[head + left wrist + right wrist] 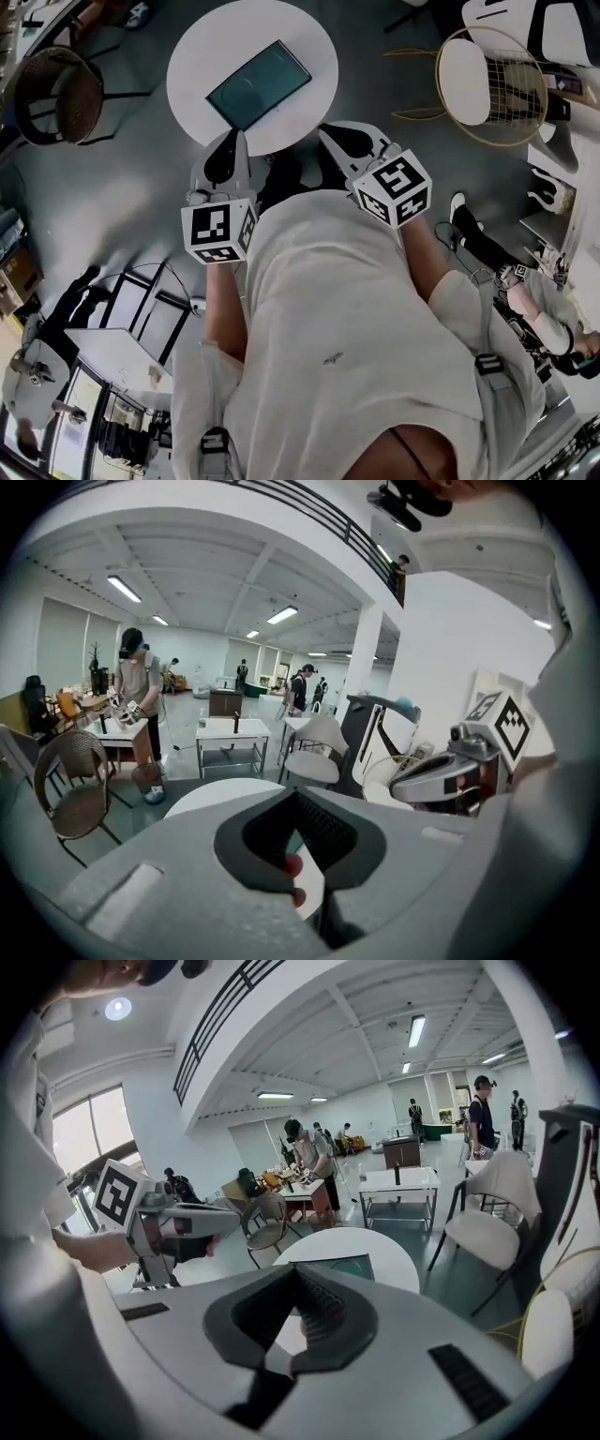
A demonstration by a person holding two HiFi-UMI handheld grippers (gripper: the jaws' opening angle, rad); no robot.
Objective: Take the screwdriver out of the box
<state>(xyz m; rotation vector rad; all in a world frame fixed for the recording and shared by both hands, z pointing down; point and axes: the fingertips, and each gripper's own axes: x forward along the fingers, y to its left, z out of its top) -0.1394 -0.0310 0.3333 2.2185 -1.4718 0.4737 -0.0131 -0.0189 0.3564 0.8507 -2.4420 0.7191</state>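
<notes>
Box (259,84): a flat, dark teal rectangle with a smooth, faintly glossy top. It lies askew near the middle of the desk, and nothing touches it.
Screwdriver: it shows in no view; only the top face of the box can be seen.
Desk (202,56): a round, plain white top with a smooth matt surface. It carries only the box.
Left claw (232,139): clenched, with its ribbed dark pads meeting at the tips and nothing gripped between them. It hovers at the near edge of the desk, apart from the box, and its tips point toward the desk.
Right claw (328,134): clenched and empty, with dark ridged pads set in a pale grey moulded shell. It hangs just off the near rim of the desk, beside the left one.
Marker cubes: a white cube printed with black squares sits on each gripper, the left cube (217,230) and the right cube (394,187).
Person: a pale, soft shirt (347,328) fills the lower part of the head view.
Floor (122,187): grey and slightly reflective.
Wicker chair (61,94): a dark woven seat left of the desk, well apart from it.
Wire chair (487,80): a white round cushion in a thin gold wire frame, to the right of the desk.
</notes>
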